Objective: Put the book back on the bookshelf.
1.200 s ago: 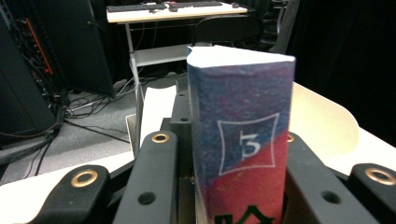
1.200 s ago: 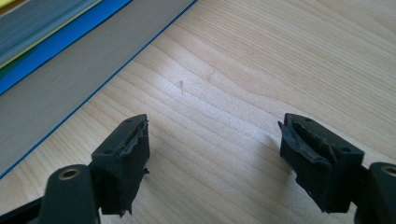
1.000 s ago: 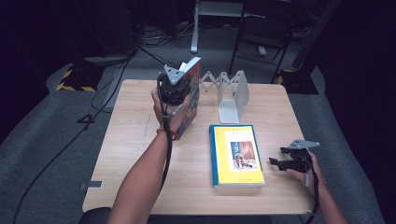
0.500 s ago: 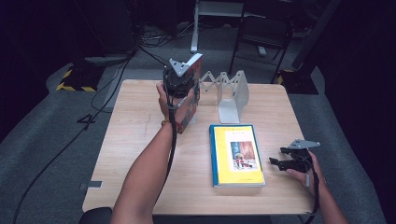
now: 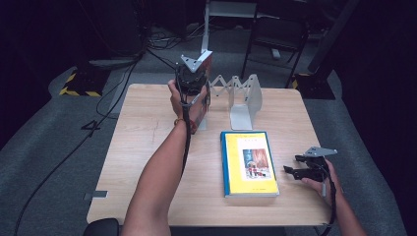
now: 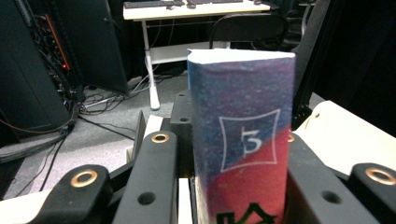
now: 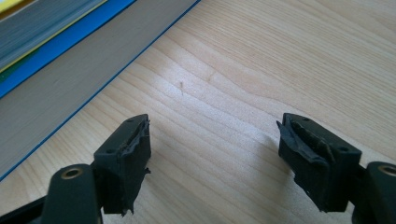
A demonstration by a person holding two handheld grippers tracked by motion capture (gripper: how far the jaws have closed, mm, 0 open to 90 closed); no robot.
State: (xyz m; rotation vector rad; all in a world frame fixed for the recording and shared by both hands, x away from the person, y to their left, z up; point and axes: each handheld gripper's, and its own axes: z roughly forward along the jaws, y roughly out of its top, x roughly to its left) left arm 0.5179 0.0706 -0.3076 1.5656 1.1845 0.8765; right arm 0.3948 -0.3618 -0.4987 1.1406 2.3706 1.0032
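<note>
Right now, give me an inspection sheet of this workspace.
Surface: wooden table, bare wood around the items.
Job's things: red and blue book held upright near the white folding book rack; yellow book lying flat.
Clutter: nothing seen.
Grippers: left gripper shut on the red and blue book; right gripper open, low over the table beside the yellow book.
Cables: several on the floor behind the table.
Surroundings: grey carpet, dark room, chair, desk.
</note>
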